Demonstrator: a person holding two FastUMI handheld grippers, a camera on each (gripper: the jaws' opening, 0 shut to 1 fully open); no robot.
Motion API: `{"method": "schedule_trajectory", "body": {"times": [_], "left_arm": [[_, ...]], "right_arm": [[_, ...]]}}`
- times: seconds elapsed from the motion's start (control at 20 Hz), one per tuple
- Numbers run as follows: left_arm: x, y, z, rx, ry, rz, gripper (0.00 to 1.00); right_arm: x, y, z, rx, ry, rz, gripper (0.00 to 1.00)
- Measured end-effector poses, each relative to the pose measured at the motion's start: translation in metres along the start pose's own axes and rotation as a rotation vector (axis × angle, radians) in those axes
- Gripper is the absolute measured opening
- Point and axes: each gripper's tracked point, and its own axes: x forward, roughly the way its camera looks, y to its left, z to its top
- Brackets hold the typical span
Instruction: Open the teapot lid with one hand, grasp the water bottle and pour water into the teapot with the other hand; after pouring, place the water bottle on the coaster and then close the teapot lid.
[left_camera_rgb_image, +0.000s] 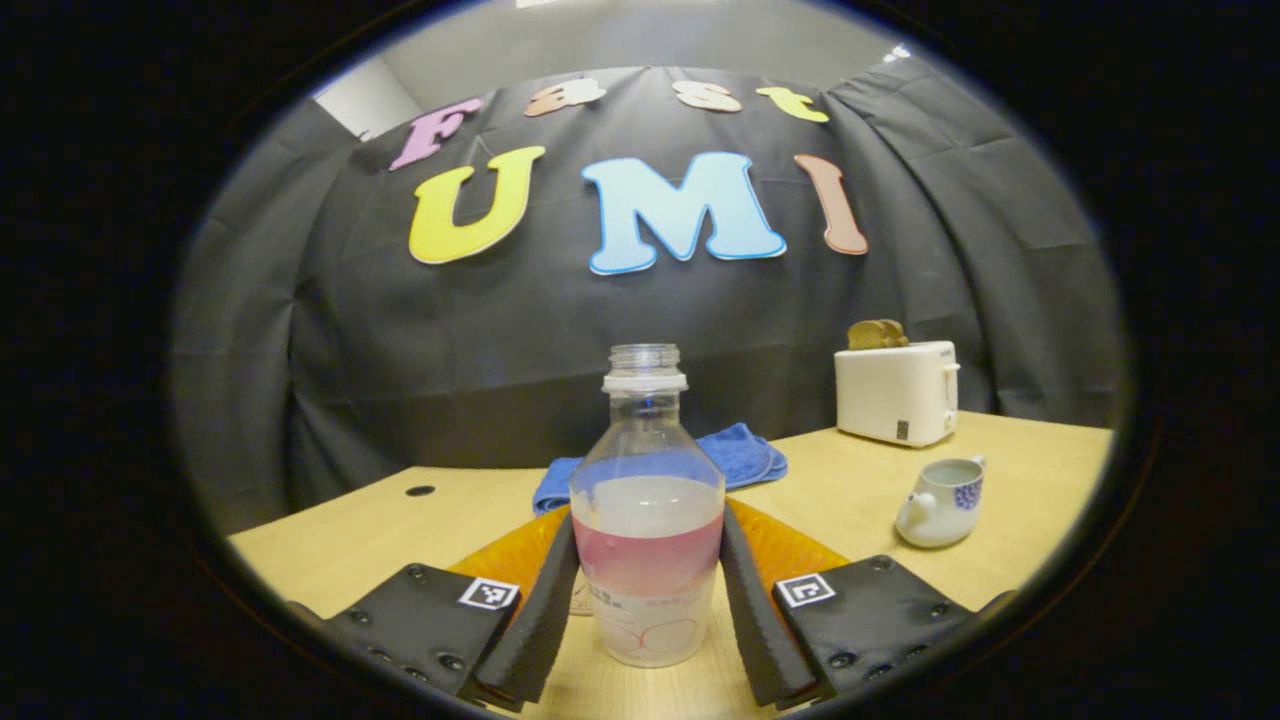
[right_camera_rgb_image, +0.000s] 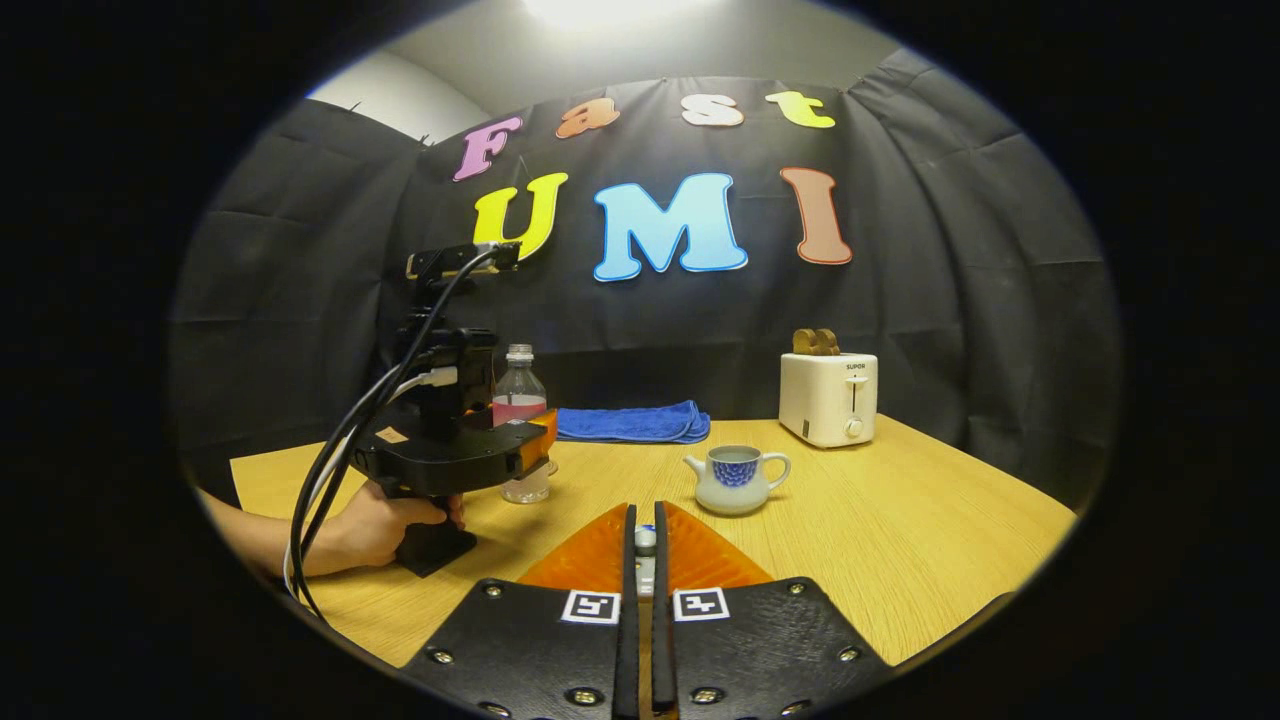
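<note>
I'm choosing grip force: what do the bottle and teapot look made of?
water bottle: clear thin plastic, by its see-through wall and printed label. teapot: likely glazed ceramic, by its glossy white body with a blue pattern.

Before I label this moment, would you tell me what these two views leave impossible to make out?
1. Right gripper view: the small pale thing clamped in the right gripper is mostly hidden by its fingers; possibly the lid.
2. Left gripper view: whether the left gripper actually presses the water bottle is unclear.
3. Both views: the teapot is too small to show its contents.
</note>
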Motion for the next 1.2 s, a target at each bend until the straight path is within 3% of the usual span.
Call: {"method": "schedule_trajectory", "body": {"times": [0.15, 0.3, 0.5, 0.95, 1.2], "left_arm": [[0.002, -0.019, 0.006, 0.149, -0.009, -0.033, 0.84], [0.011, -0.038, 0.016, 0.364, -0.029, -0.06, 0.84], [0.016, -0.054, 0.024, 0.474, -0.054, -0.082, 0.84], [0.033, -0.075, 0.017, 0.84, -0.027, -0.103, 0.84], [0.044, -0.105, 0.004, 1.016, -0.014, -0.159, 0.84]], "right_arm": [[-0.006, -0.01, 0.0, 0.012, -0.001, -0.016, 0.05], [-0.014, -0.019, 0.0, 0.037, -0.005, -0.028, 0.05], [-0.018, -0.025, 0.0, 0.02, -0.003, -0.047, 0.05], [-0.03, -0.041, -0.008, 0.033, 0.038, -0.08, 0.05], [-0.033, -0.043, -0.009, 0.03, 0.047, -0.076, 0.05]]}}
